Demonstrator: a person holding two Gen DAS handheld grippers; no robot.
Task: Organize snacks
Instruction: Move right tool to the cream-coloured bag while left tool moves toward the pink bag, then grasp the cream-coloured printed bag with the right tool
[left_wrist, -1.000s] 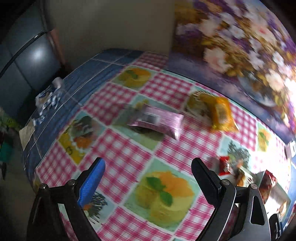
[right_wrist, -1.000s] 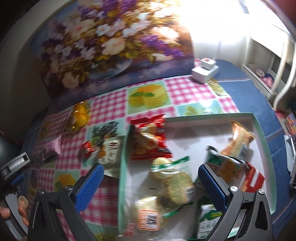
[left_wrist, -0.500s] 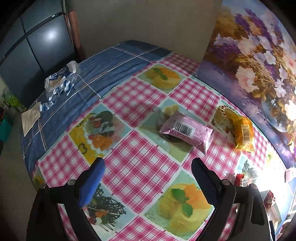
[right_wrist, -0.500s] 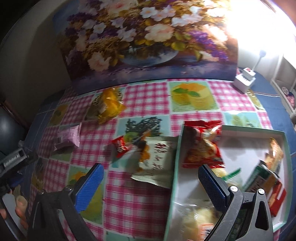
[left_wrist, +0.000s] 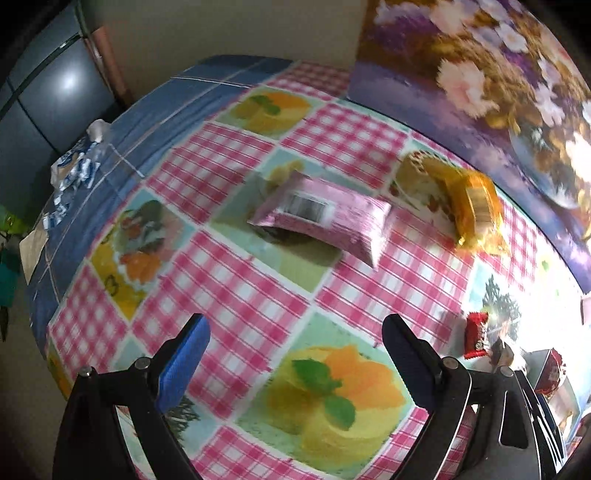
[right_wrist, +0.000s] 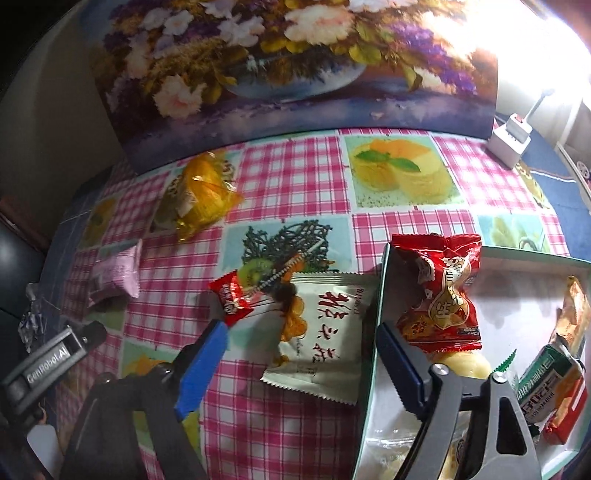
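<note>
Progress check on the snack tidy-up, going left to right across the table.

Far left, the pink foil snack pack (left_wrist: 325, 218) is lying flat on the checked tablecloth (left_wrist: 236, 288), nowhere near the box. The left gripper (left_wrist: 295, 354) hangs over the cloth short of it with its jaws wide apart and nothing between them, so that one's untouched.

Next over, the yellow-orange wrapped snack (right_wrist: 203, 195) sits close to the flower painting (right_wrist: 295, 74), also loose on the table.

Then the middle cluster: a small red candy wrapper (right_wrist: 231, 297) touching the corner of the white sachet with red lettering (right_wrist: 325, 332), which lies right up against the outer wall of the green-rimmed box (right_wrist: 373, 347). The right gripper (right_wrist: 301, 349) is straddling that sachet, and its jaws have just been closing in, but the pads don't look like they're pressing on it yet, so I'd call it not gripped.

Right side is the done pile: inside the box there's a red snack bag (right_wrist: 441, 291) leaning on the near-left corner, a green-and-white carton (right_wrist: 546, 384), an orange packet (right_wrist: 572, 317) and a few clear-bagged pastries, partly hidden behind the gripper.

So I'd guess a bit over half done: four items left outside, sachet looks next.
</note>
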